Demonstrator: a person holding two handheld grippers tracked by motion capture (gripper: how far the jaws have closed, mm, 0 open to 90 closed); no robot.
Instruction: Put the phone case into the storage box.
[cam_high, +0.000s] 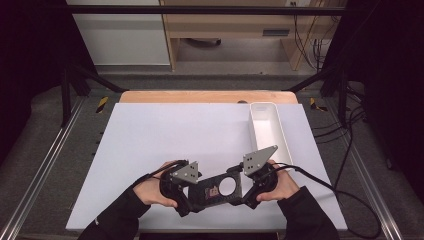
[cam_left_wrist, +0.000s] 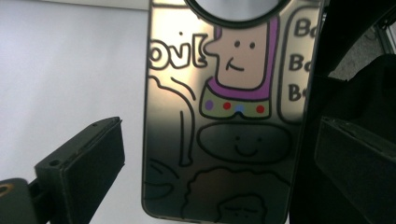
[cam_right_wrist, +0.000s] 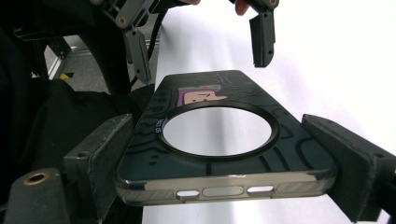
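Phone case (cam_high: 220, 188) held up btwn both grippers near front edge of the white table (cam_high: 165, 135), centre-front, just above the surface. Case is dark/see-through w/ a big round ring at one end and cartoon drawings: purple-hooded figure, coloured dots, smiley blob, lettering. Right gripper (cam_high: 243, 186) has jaws closed in on the ring end of the case; in right gripper view both black pads press the case's (cam_right_wrist: 219, 140) long sides, port cutouts on the short edge facing the cam, case lying roughly flat. Left gripper (cam_high: 192, 192) sits at the other end; in left gripper view case (cam_left_wrist: 224, 116) lies btwn the jaws, but left pad stands clearly apart from the case edge, right pad near/over the other edge, contact there can't tell. So left jaws are wide, not clamping the case as far as visible. In right gripper view the left gripper's fingers (cam_right_wrist: 262, 39) hang spread either side of the far end of the case. Hands (cam_high: 155, 190) w/ dark sleeves come in from bottom of high view. White tray (cam_high: 270, 130) sits at right-back of table, well apart from the case. Cable trails off right gripper to the right.
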